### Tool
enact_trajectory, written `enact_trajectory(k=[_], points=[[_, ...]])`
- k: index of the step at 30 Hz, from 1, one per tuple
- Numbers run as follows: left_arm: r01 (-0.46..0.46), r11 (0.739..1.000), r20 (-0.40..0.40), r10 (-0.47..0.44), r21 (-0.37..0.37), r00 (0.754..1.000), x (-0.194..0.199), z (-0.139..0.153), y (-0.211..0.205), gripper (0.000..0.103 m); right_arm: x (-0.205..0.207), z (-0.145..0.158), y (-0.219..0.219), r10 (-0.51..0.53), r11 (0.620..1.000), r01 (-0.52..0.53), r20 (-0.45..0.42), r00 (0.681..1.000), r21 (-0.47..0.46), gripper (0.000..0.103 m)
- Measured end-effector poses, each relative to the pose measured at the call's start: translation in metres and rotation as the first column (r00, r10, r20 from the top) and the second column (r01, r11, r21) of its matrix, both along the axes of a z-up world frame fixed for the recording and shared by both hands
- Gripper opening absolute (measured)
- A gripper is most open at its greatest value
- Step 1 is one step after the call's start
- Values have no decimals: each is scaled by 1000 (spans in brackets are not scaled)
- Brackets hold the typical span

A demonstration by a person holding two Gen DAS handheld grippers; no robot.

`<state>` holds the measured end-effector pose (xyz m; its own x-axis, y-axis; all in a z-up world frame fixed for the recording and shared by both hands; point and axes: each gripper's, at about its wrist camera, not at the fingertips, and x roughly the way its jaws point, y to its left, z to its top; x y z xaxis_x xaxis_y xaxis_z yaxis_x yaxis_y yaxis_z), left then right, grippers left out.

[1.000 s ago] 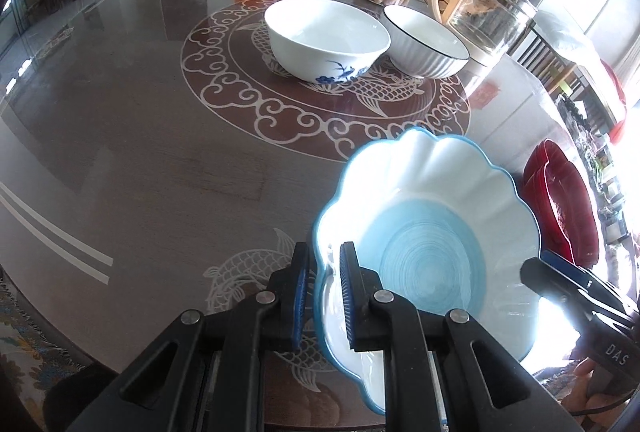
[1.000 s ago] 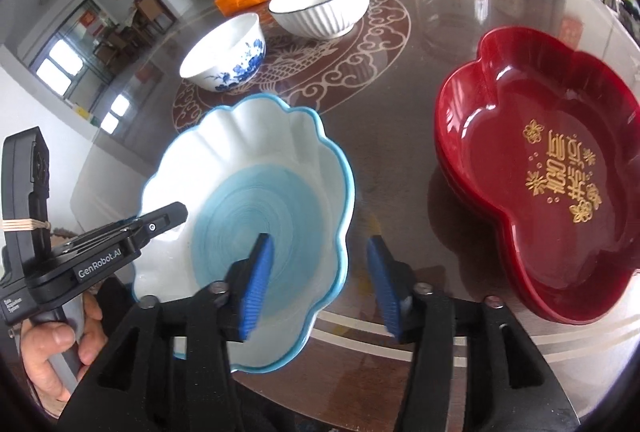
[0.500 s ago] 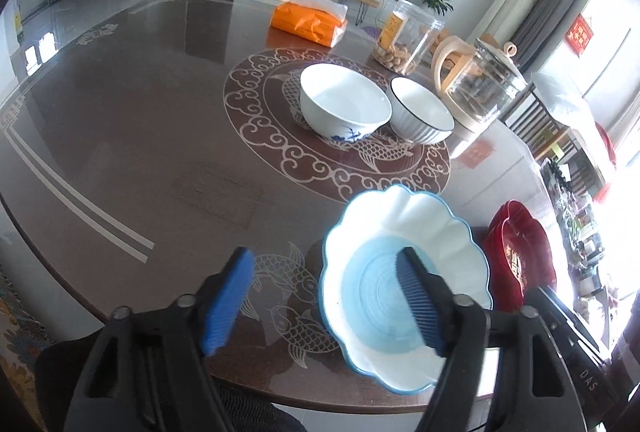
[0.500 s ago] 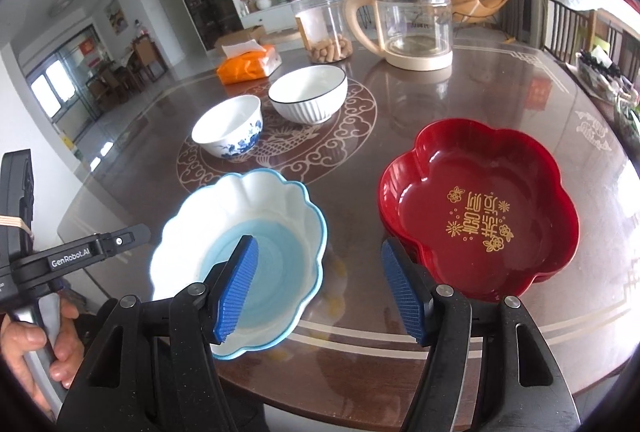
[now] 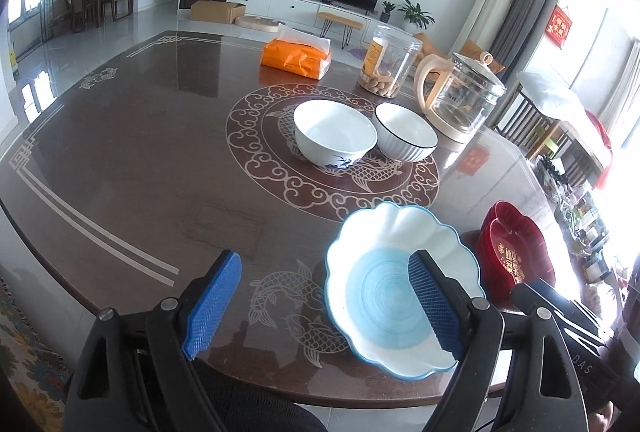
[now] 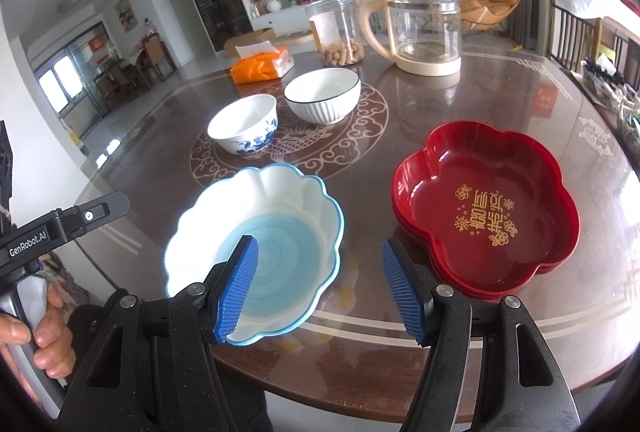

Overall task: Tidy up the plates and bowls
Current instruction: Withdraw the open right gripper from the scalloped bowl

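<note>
A scalloped white plate with a blue centre and blue rim sits upright at the near edge of the worktop. Beside it, apart, lies a stack of red flower-shaped plates with gold characters. At the worktop's middle, a blue-flowered white bowl and a ribbed, dark-rimmed white bowl stand side by side.

A dark round table carries a scalloped blue plate and red plates near its front edge, two bowls mid-table, a kettle, jar and tissue pack toward the far edge.
</note>
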<state>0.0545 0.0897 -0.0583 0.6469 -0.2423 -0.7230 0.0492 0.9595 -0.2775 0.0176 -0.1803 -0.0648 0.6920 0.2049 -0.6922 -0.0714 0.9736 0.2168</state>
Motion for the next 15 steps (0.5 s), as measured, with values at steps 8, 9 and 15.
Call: enact_trajectory(k=[8, 9, 15], points=[[-51, 998, -45, 53, 43, 998, -1, -2, 12, 86, 1, -1, -1, -4, 1000, 5, -10, 1000, 5, 69], [-45, 997, -53, 48, 61, 997, 0, -3, 12, 86, 1, -1, -1, -3, 1000, 3, -10, 1000, 5, 69], [-36, 994, -75, 44, 107, 996, -5, -10, 12, 86, 0, -1, 2, 2, 1000, -2, -9, 1000, -1, 69]])
